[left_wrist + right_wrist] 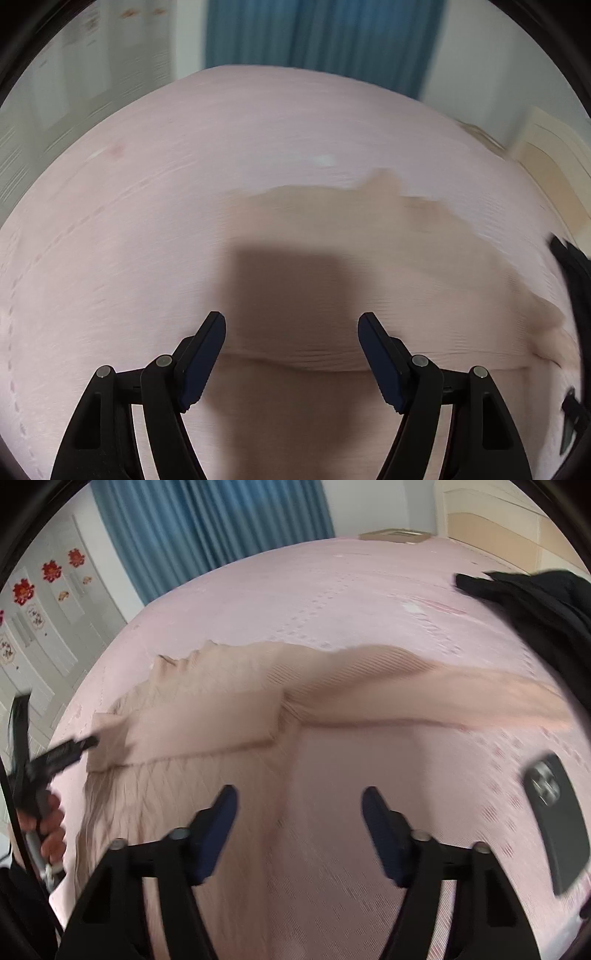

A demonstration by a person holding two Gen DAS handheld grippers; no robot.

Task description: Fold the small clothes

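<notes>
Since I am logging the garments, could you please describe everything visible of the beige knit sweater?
The beige ribbed-knit sweater lies flat on the pink bedspread, its near sleeve folded across the body, the other sleeve stretched out toward the black garment. The left gripper is at its edge; whether it touches is unclear. The right gripper is open.

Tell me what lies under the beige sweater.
The beige sweater lies spread on the pink bedspread, one sleeve already folded across its body. Only bedspread shows around its edges. Anything beneath the knit itself is covered and cannot be seen.
</notes>
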